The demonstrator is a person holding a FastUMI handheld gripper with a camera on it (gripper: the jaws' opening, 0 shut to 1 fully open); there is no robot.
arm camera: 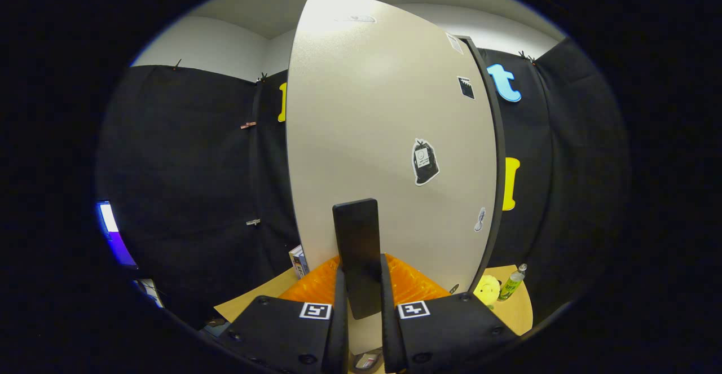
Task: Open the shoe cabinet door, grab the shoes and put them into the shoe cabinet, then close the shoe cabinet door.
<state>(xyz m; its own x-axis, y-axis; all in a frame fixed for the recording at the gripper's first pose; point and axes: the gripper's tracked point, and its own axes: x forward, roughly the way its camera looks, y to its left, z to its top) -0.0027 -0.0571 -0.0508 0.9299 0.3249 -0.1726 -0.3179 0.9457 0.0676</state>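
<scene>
Gripping door handle [357,250] (jaws closed).

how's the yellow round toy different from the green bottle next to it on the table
The yellow toy is round, squat and plain; the green bottle is slim, taller, capped and labelled. The toy sits nearer the cabinet door, the bottle farther from it. Both rest on the wooden table, beyond the gripper.
</scene>
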